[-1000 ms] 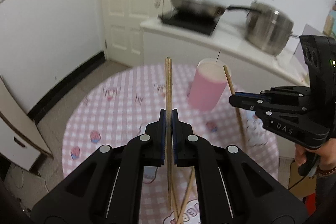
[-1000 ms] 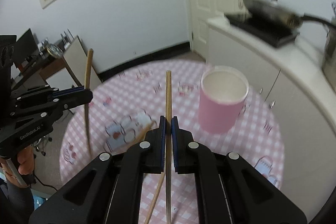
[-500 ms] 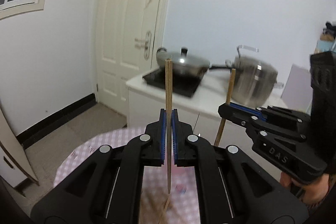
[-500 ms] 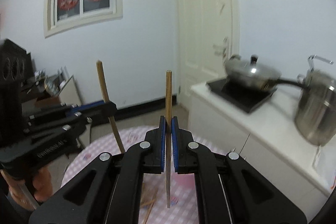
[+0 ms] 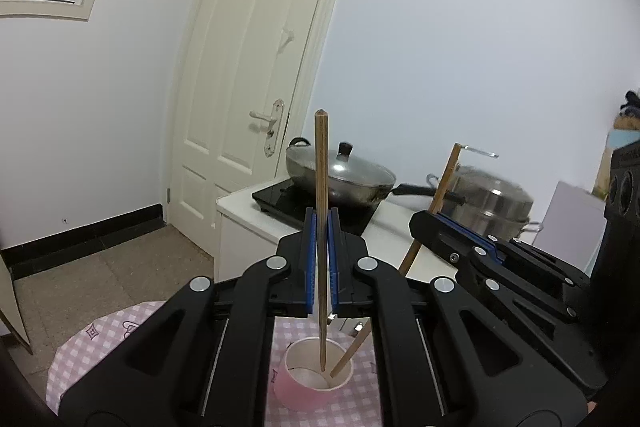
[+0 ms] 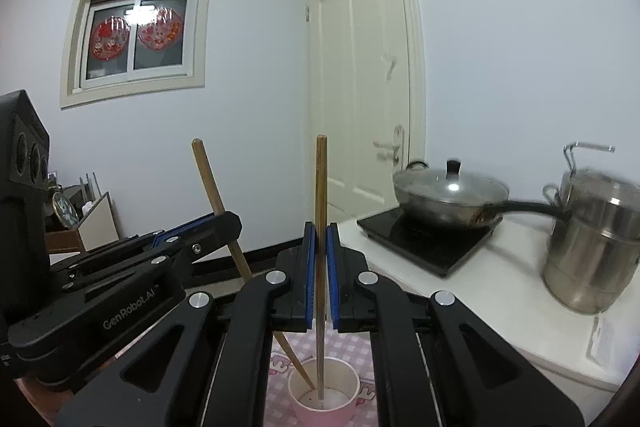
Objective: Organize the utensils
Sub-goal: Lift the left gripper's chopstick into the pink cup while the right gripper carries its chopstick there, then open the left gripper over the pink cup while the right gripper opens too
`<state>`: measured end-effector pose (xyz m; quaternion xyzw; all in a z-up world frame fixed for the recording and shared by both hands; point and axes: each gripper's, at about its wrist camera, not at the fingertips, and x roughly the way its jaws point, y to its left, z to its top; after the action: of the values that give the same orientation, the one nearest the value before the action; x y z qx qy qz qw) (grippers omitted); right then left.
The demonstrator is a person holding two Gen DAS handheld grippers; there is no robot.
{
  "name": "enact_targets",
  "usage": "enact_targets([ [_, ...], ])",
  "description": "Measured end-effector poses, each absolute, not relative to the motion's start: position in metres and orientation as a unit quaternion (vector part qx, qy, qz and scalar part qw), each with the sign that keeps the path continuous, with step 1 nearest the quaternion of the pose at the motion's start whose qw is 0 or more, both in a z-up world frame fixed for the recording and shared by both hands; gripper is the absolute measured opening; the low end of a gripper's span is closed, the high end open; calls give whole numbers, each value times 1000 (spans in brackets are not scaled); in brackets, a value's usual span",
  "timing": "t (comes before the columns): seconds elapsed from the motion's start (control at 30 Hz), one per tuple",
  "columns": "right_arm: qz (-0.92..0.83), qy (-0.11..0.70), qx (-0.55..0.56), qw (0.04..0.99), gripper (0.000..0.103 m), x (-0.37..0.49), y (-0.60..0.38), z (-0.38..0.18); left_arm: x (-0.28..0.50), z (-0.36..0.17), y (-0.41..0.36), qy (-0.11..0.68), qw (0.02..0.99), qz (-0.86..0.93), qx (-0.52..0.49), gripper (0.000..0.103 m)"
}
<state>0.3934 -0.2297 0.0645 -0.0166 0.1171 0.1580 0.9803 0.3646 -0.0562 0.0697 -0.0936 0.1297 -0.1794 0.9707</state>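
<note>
Right wrist view, "GenRobot.AI" left gripper [image 6: 228,223] and right gripper [image 6: 320,267] each clamping chopstick [image 6: 320,187]

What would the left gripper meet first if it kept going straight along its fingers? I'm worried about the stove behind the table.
Probably the white counter with the wok on its black cooktop, though depth is unclear. The left gripper, shut on an upright chopstick, passes above the pink cup.

steel pot [image 6: 592,239]: motion-blurred | pink cup [image 5: 310,383]: base hidden behind tool | table [image 5: 80,355]: mostly hidden
</note>
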Motion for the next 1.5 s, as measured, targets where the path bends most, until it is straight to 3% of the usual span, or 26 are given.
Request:
enact_targets([
  [0.43, 158, 195, 7, 968, 4, 411, -246, 1, 393, -3, -69, 211, 960, -179, -50, 6],
  [0.83, 162, 217, 21, 962, 5, 408, -251, -2, 402, -19, -66, 260, 948, -179, -50, 7],
  [0.87, 163, 218, 25, 962, 5, 408, -252, -2, 401, -18, -66, 262, 947, -178, -49, 10],
  [0.93, 163, 220, 30, 961, 6, 405, -253, 0, 397, -16, -66, 261, 948, -177, -44, 38],
  [0.97, 164, 221, 32, 961, 6, 405, -254, 1, 394, -14, -65, 256, 950, -175, -43, 71],
  [1.0, 164, 224, 36, 960, 8, 406, -255, 2, 391, -12, -64, 247, 952, -173, -44, 75],
  [1.17, 152, 229, 39, 961, 30, 400, -257, 5, 378, -4, -61, 240, 954, -174, -30, 75],
  [1.5, 151, 258, 27, 954, 34, 376, -251, -5, 353, -16, -39, 288, 946, -146, 17, 75],
])
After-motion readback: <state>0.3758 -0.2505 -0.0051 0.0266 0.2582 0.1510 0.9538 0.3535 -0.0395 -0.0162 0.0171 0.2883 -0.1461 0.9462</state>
